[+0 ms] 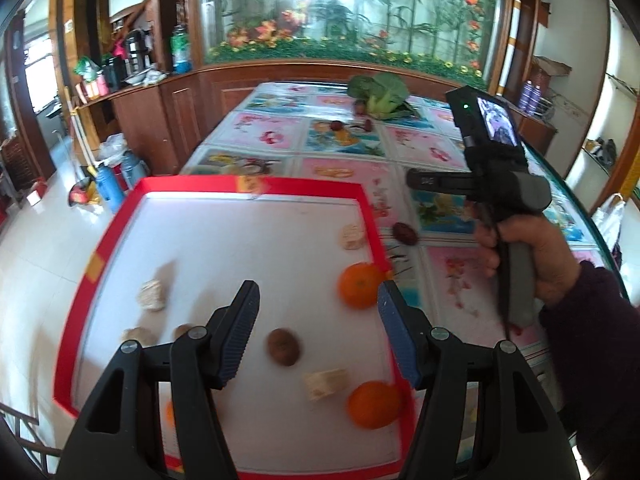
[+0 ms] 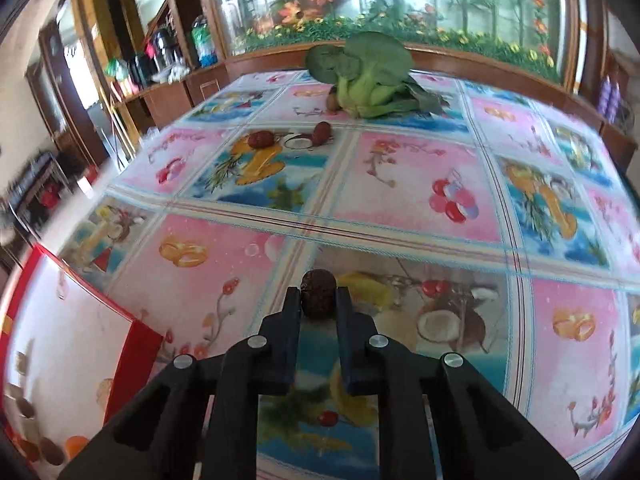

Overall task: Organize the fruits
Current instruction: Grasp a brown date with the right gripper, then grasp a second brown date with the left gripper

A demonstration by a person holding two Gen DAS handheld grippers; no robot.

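My right gripper [image 2: 319,292] is shut on a dark red date [image 2: 319,300], low over the patterned tablecloth [image 2: 400,184]. Two more dates [image 2: 261,139] [image 2: 321,133] lie farther back near a bunch of leafy greens [image 2: 364,76]. My left gripper [image 1: 318,286] hangs open above a white tray with a red rim [image 1: 248,184], nothing between its fingers. In the tray lie two oranges [image 1: 360,286] [image 1: 374,404], a brown round fruit [image 1: 283,347] and several pale chunks [image 1: 152,295]. A date [image 1: 405,233] shows just right of the tray, under the hand-held right device [image 1: 504,188].
The tray's red corner [image 2: 136,344] sits left of the right gripper. A wooden partition with flower-painted glass [image 1: 340,12] backs the table. A counter with bottles and a kettle [image 1: 132,60] stands at the left, with flasks on the floor [image 1: 108,184].
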